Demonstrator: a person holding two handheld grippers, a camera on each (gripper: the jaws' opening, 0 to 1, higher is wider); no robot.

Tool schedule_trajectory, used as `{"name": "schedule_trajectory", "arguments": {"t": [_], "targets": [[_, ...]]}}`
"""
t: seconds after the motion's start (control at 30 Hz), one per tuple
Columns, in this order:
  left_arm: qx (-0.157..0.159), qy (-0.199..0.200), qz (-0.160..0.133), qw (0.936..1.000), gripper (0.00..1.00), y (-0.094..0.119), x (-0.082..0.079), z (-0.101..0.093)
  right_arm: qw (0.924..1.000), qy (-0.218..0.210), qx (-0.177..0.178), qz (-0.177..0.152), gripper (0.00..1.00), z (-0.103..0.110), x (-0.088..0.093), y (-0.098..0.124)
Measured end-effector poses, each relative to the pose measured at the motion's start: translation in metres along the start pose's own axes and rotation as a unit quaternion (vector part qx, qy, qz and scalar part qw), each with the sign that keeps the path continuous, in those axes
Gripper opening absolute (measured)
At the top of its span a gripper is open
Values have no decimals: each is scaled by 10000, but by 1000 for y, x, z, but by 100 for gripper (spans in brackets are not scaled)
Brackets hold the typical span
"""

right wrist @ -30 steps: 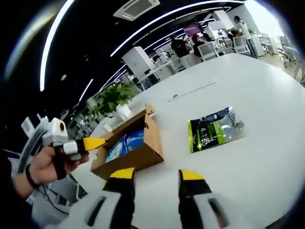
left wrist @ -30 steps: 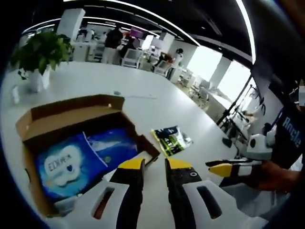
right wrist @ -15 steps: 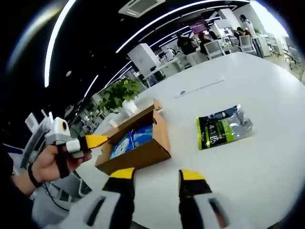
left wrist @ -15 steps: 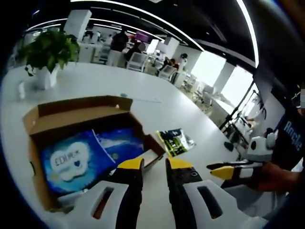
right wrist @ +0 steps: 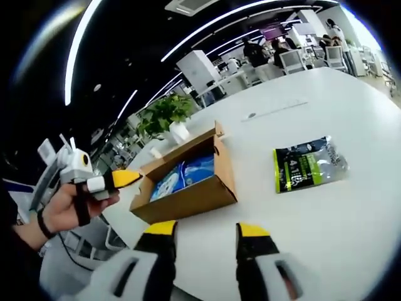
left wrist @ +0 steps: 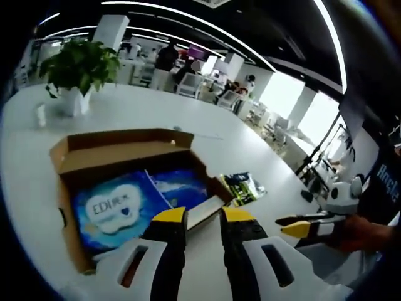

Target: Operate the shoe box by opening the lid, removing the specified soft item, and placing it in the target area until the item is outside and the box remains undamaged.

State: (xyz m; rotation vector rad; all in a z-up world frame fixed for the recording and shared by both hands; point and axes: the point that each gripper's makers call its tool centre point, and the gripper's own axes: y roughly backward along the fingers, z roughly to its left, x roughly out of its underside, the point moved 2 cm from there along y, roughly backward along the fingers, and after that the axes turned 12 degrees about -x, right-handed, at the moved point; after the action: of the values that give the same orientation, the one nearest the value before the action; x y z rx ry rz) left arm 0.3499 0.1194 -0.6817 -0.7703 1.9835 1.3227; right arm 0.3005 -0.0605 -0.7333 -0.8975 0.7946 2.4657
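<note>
The shoe box (left wrist: 125,157) sits open on the white table (left wrist: 250,157), a blue soft pack (left wrist: 116,210) inside, just ahead of my left gripper (left wrist: 203,216), whose jaws are parted and empty. From my right gripper (right wrist: 207,230), also released, I see the box's brown side wall, a green pouch (right wrist: 307,166) lying apart, and a potted plant (right wrist: 166,116) behind.

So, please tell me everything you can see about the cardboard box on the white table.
The cardboard box is brown corrugated card, shallow and rectangular, resting flat on the white table. It is open at the top, with one flap standing along its far side. Inside lies a blue soft pack with a white cloud-shaped label. Neither tool touches it. It looks undamaged.
</note>
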Motion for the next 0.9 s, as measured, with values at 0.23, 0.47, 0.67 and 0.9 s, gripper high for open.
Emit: {"name": "schedule_trajectory", "arguments": {"t": [0.23,0.47,0.67,0.9], "targets": [[-145,134,-5,9998,19,8,4,20,9997,113,-127,187,34,10,-1,-18],[-221,204,33,9995,19,14,10,32,9980,390,-286,410,34,24,-9,-37],[-256,255,74,9993,19,19,16,40,9962,555,-417,526,34,34,-18,-53],[-291,296,99,9991,19,25,18,51,9949,646,-498,586,33,41,-30,-76]]}}
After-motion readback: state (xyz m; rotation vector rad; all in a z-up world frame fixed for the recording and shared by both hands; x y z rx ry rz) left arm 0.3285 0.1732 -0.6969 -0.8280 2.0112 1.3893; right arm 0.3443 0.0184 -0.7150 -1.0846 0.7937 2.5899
